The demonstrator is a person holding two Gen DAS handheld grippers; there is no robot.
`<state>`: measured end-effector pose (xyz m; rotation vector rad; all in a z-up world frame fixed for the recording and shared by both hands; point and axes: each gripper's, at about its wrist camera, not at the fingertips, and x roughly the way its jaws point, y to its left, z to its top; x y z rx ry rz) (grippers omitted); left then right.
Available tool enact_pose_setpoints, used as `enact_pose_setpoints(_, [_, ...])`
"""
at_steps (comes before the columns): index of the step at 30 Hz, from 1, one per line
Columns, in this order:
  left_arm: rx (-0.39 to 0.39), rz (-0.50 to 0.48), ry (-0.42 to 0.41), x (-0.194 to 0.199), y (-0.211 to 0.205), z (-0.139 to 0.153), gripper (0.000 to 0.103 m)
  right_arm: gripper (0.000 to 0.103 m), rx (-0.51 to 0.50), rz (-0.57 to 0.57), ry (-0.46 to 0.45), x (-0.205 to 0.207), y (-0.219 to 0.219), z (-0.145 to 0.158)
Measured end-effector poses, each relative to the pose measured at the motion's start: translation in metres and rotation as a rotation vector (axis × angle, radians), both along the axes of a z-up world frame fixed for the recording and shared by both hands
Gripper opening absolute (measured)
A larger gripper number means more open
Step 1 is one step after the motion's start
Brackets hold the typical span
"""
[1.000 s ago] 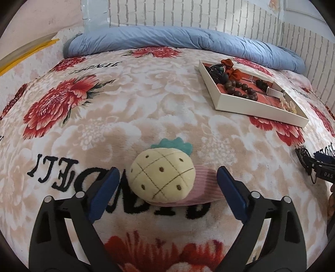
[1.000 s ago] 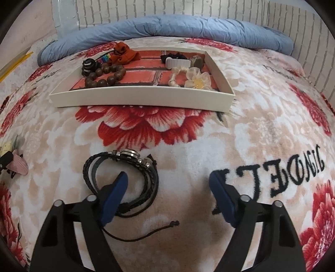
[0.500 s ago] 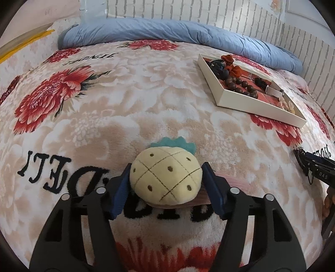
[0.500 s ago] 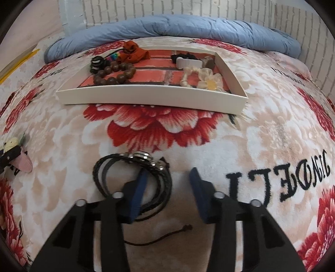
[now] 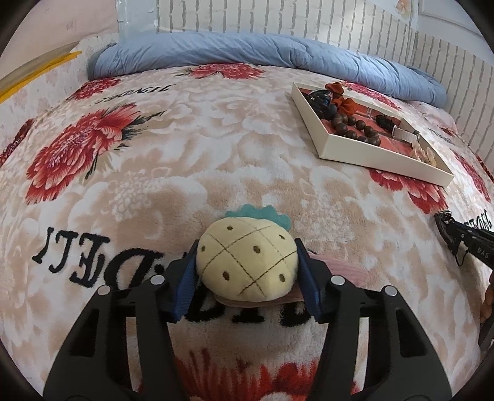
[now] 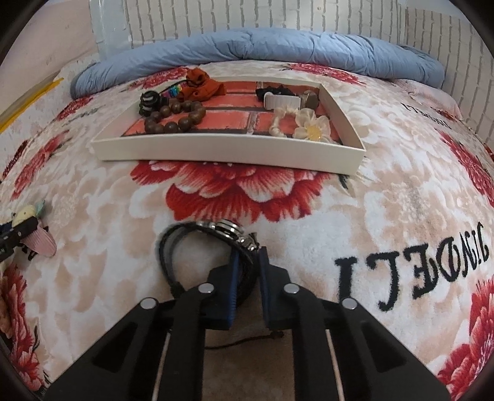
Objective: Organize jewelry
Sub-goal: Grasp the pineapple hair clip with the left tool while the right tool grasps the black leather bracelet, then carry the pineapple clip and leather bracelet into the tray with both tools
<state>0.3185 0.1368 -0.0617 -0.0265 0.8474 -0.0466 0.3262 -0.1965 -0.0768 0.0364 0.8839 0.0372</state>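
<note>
Two pieces remain outside the tray: left gripper pinches the pineapple clip, right gripper pinches the black bracelet, lower centre.

A floral blanket covers the bed, with a blue quilt bunched against the white brick wall.

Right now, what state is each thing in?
Left gripper: jaws shut on pineapple clip.
Pineapple clip: gripped, on the blanket.
Right gripper: jaws shut on black bracelet.
Black bracelet: pinched, on the blanket.
Tray: open, holding jewelry.
</note>
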Motion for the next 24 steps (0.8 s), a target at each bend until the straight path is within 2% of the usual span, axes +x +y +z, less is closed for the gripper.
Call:
enact_pose_setpoints(7, [0.024, 0.010, -0.047, -0.003, -0.005, 0.014, 0.053, 0.012, 0.031, 0.014, -0.054, -0.004, -0.002, 0.013])
enact_pose_setpoints(14, [0.031, 0.004, -0.124, -0.003, -0.021, 0.040, 0.053, 0.012, 0.068, 0.024, -0.169, -0.008, -0.009, 0.046])
enact_pose_setpoints(24, [-0.003, -0.063, -0.263, 0.029, -0.091, 0.083, 0.053, 0.012, 0.062, -0.003, -0.320, 0.014, -0.031, 0.084])
